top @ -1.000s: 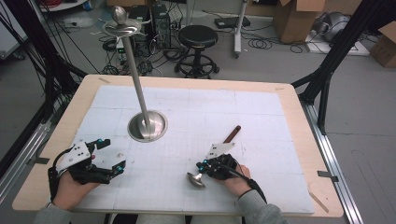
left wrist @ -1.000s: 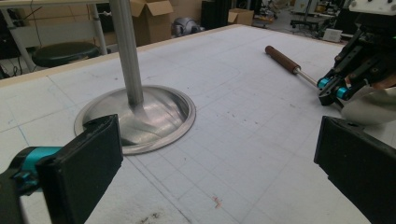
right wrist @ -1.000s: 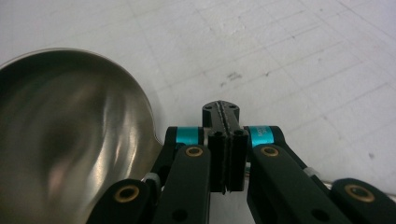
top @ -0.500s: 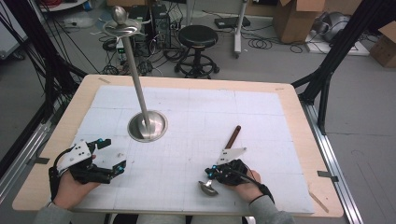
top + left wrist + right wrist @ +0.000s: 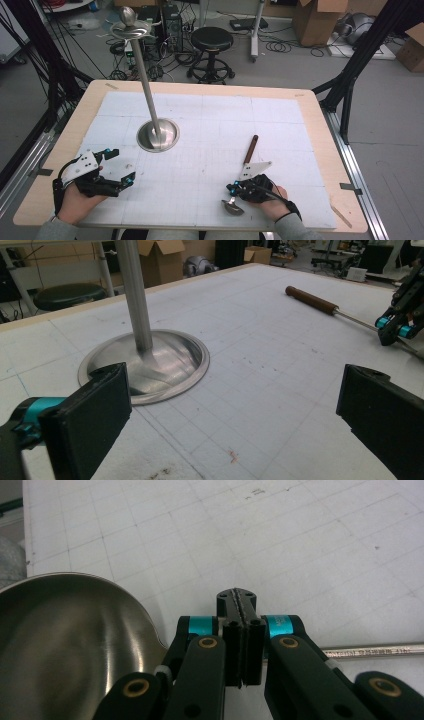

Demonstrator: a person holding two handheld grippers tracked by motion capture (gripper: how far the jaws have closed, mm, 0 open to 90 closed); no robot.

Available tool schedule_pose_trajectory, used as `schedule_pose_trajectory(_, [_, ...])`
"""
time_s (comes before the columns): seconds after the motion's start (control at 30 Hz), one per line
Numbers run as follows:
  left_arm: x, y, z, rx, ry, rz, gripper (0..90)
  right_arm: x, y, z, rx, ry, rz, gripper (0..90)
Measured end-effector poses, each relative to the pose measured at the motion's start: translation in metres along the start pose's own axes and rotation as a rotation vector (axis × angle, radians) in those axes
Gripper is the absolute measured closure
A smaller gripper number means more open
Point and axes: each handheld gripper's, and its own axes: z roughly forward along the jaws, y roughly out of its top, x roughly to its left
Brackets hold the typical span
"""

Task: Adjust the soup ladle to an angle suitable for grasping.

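A ladle lies on the white gridded mat at the front right, its brown wooden handle (image 5: 251, 148) pointing away from me and its steel bowl (image 5: 232, 206) near the front edge. My right gripper (image 5: 235, 191) is shut on the ladle's thin metal shaft, just behind the bowl. In the right gripper view the jaws (image 5: 239, 630) press together over the shaft (image 5: 375, 651), with the bowl (image 5: 65, 645) at the left. My left gripper (image 5: 122, 165) rests at the front left, open with nothing between its pads (image 5: 235, 405).
A steel stand with a round dished base (image 5: 158, 135) and a tall pole (image 5: 145, 75) rises left of the mat's centre, close ahead of the left gripper (image 5: 150, 365). The wooden table rim (image 5: 320, 125) frames the mat. A stool and boxes sit beyond the table.
My right gripper has moved right and toward the front edge, swinging the ladle's bowl with it while the handle's far end stayed nearly put. The left gripper has not moved.
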Motion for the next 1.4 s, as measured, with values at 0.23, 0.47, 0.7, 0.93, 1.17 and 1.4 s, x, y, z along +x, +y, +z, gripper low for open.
schedule_pose_trajectory(0.23, [0.001,0.000,0.000,-0.004,0.007,0.003,1.7,-0.006,0.007,-0.007,-0.088,0.015,-0.002,90.0])
schedule_pose_trajectory(0.47, [0.000,0.001,0.000,-0.009,0.007,0.004,1.7,-0.027,-0.002,-0.026,-0.108,-0.100,0.071,90.0])
schedule_pose_trajectory(0.7, [0.000,0.000,0.001,-0.004,0.009,0.001,1.7,-0.054,-0.019,-0.032,-0.089,-0.195,0.185,90.0])
schedule_pose_trajectory(0.93, [0.001,0.000,0.001,-0.003,0.008,0.003,1.7,-0.056,-0.017,-0.023,-0.055,-0.177,0.186,90.0])
schedule_pose_trajectory(1.17, [0.001,0.000,0.001,-0.003,0.009,0.001,1.7,-0.056,-0.016,-0.019,-0.051,-0.171,0.188,90.0])
schedule_pose_trajectory(1.4, [0.001,0.000,0.002,0.001,0.009,-0.001,1.7,-0.058,-0.013,-0.016,-0.054,-0.176,0.187,90.0])
